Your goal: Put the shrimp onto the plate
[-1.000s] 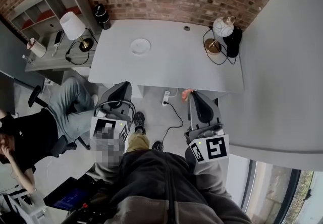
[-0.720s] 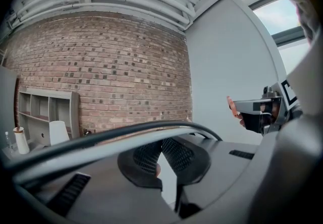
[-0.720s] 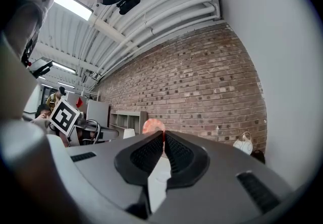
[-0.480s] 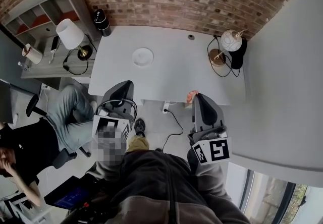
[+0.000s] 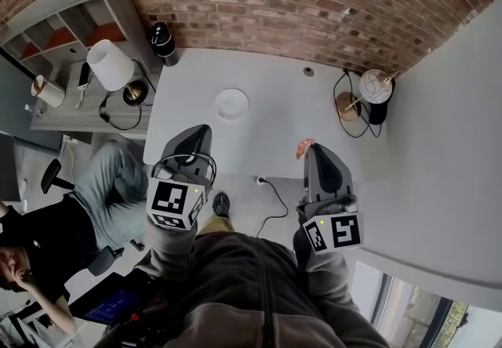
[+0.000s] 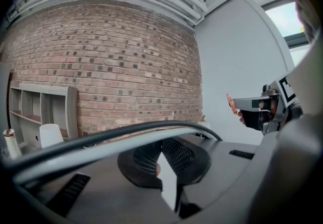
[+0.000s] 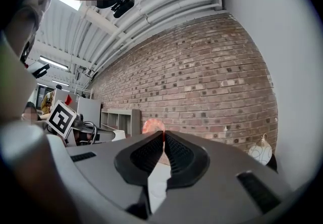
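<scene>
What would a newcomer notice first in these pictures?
First, the pink shrimp pinched in the right gripper, held up by the near edge of the white table. Next, the small plate lying alone mid-table, ahead of the shut left gripper, with a brick wall behind.

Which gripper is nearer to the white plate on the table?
Left. The left gripper hangs just before the plate; the right gripper, holding the shrimp, is farther to its right.
</scene>
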### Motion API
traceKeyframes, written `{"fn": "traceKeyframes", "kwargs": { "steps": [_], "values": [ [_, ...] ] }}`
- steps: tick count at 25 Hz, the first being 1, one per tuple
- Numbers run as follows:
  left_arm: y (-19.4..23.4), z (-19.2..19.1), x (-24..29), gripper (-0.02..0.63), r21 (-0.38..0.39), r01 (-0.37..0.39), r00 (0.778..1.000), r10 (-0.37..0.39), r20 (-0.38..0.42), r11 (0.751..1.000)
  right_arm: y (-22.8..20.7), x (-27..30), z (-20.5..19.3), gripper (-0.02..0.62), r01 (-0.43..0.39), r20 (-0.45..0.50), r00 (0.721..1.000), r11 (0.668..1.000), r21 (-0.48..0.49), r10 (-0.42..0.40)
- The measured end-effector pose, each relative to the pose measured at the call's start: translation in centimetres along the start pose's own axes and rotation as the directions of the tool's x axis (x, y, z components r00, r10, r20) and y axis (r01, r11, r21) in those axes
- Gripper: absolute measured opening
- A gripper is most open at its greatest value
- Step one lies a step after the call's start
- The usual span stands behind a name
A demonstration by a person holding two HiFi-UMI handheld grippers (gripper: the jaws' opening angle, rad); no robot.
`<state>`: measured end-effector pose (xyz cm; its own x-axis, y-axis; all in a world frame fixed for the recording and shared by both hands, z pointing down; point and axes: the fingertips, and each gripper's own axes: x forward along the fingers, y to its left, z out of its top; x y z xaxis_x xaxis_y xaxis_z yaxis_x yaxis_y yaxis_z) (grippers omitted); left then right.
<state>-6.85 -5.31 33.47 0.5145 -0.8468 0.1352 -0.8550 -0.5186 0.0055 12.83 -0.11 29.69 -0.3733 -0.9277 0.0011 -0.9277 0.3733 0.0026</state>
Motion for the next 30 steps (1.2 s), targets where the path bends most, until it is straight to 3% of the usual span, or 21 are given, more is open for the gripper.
{"fn": "traceKeyframes", "kwargs": {
  "steps": [16,30],
  "values": [
    [8.0,-0.5,5.5,0.005,-0.021,0.051,0.998,-0.051,-0.024,0.999,1.3,9.1,-0.4,0.011,0.048,-0.025,0.999,0.999,-0.007,-0.048],
    [10.4,-1.9,5.9,0.003,-0.064,-0.018,0.999,0.015,-0.051,0.998,2.1,12.5,-1.5,0.011,-0.033,-0.061,0.998,0.999,-0.006,0.033]
  ]
}}
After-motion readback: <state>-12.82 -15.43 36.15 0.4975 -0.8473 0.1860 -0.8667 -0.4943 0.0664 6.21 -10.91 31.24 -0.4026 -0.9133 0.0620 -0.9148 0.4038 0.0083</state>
